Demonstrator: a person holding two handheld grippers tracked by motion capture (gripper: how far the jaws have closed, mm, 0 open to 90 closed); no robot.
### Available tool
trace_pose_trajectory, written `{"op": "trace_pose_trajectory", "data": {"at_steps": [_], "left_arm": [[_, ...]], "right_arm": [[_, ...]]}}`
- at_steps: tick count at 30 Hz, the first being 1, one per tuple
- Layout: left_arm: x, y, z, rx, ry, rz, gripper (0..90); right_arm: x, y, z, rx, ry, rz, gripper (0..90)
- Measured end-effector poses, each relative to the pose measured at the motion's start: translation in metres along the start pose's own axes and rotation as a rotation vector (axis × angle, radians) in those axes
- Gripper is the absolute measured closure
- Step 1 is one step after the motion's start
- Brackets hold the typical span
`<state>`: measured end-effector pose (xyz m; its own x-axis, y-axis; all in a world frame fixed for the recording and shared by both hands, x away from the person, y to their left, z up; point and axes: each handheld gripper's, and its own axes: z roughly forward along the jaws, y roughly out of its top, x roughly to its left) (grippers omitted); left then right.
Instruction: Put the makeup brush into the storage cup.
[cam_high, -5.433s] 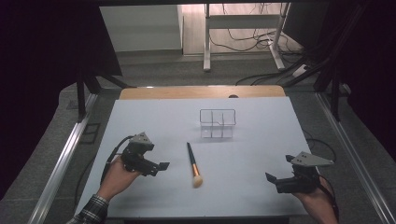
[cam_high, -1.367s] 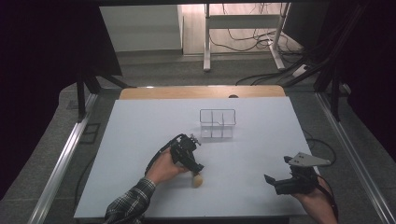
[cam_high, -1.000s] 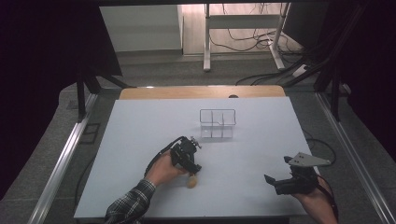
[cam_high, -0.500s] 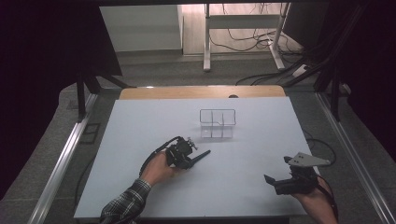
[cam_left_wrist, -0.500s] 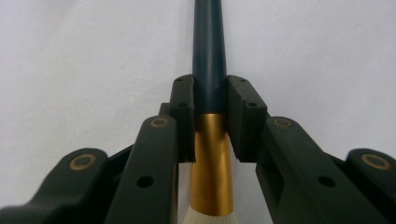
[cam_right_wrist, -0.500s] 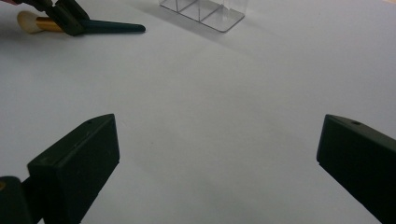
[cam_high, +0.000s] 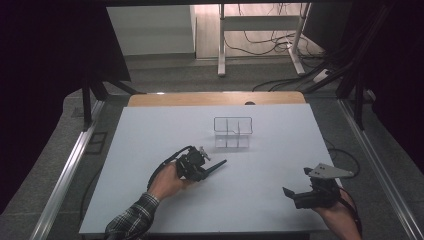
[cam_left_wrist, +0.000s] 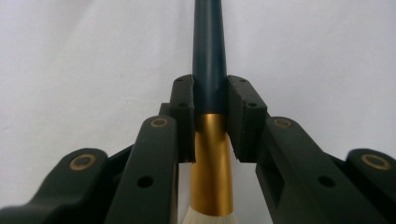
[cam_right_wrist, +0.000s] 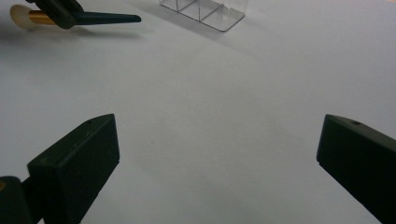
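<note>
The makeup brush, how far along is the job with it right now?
Done: the left hand-held gripper is shut on the makeup brush, pads clamping where the gold ferrule meets the dark handle. In hand: the brush points toward the clear divided organizer, still apart from it. Left: probably placing the brush in a compartment; all look empty. The right hand-held gripper rests open on the table.

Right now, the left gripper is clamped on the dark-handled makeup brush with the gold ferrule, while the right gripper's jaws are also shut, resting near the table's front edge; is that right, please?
Not quite. The left gripper is indeed clamped on the dark-handled makeup brush with the gold ferrule, but the right gripper is open: the right gripper view shows its two black jaws standing wide apart over the bare white table, with nothing between them.
</note>
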<state>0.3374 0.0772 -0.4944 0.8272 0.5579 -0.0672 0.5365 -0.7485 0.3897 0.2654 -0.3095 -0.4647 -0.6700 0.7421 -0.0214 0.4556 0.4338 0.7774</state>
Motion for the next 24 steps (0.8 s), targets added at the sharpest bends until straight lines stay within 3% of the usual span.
{"op": "trace_pose_trajectory", "data": {"at_steps": [10,24], "left_arm": [[-0.012,-0.003,-0.014,-0.026,-0.002,0.054,74.4],[-0.027,-0.012,-0.034,-0.094,-0.019,0.081,74.3]], "right_arm": [[0.001,0.0,0.0,0.006,-0.003,-0.004,0.0],[0.003,0.001,0.001,0.023,0.003,-0.009,0.0]]}}
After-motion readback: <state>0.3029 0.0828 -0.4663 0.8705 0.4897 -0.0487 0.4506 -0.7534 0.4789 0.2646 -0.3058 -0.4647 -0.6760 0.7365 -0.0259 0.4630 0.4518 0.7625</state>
